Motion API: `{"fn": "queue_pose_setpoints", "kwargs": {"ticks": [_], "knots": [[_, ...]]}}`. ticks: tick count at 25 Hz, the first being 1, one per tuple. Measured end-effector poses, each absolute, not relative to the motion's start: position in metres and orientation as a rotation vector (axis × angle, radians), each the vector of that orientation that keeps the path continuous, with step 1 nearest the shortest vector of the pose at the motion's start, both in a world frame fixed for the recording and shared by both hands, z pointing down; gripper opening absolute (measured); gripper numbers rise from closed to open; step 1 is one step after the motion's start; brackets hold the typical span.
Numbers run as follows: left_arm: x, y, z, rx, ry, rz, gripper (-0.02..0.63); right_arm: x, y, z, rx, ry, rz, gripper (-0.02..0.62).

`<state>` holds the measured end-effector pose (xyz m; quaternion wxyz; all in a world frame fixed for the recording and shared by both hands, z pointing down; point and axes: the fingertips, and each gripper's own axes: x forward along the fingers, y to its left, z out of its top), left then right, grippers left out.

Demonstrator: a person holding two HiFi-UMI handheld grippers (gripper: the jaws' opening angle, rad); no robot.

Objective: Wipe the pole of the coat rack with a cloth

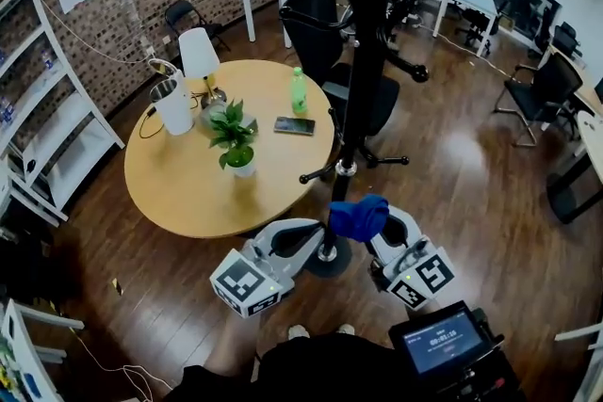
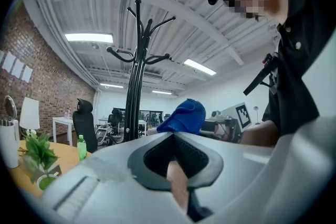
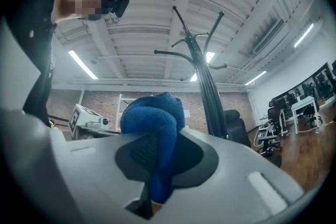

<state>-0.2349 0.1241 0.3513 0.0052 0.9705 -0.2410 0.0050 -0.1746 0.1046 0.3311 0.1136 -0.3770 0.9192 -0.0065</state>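
The black coat rack pole [image 1: 363, 80] rises from its round base [image 1: 332, 261] just in front of me, hooks spreading at the top. My right gripper [image 1: 382, 226] is shut on a bunched blue cloth [image 1: 358, 217], which sits close to the lower pole, on its right. From the right gripper view the cloth [image 3: 152, 118] bulges out of the right gripper [image 3: 157, 165], with the pole [image 3: 210, 97] behind it. My left gripper [image 1: 316, 233] is low on the left of the pole. Its jaws look shut and hold nothing [image 2: 176, 165]; the cloth [image 2: 184, 115] and pole [image 2: 135, 86] show beyond.
A round wooden table [image 1: 188, 193] stands left of the rack with a plant [image 1: 236, 141], green bottle [image 1: 298, 91], phone [image 1: 294, 125], lamp [image 1: 198, 52] and a white jug [image 1: 172, 104]. A black office chair [image 1: 330, 42] is behind the pole. White shelves [image 1: 47, 136] line the left wall.
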Motion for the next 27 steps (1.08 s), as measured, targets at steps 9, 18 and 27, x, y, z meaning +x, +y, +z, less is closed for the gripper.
{"fn": "queue_pose_setpoints", "kwargs": {"ticks": [9,18,27], "knots": [[-0.22,0.144,0.329,3.12,-0.76,0.042,0.002,-0.162,0.128,0.305,-1.056,2.634,-0.054,0.048],[-0.225,0.143,0.319,3.139,-0.814,0.028,0.002,-0.155,0.127,0.307,-1.069,2.596,-0.103,0.048],[-0.225,0.143,0.312,3.13,-0.82,-0.018,0.002,-0.156,0.131,0.304,-1.069,2.603,-0.111,0.048]]}}
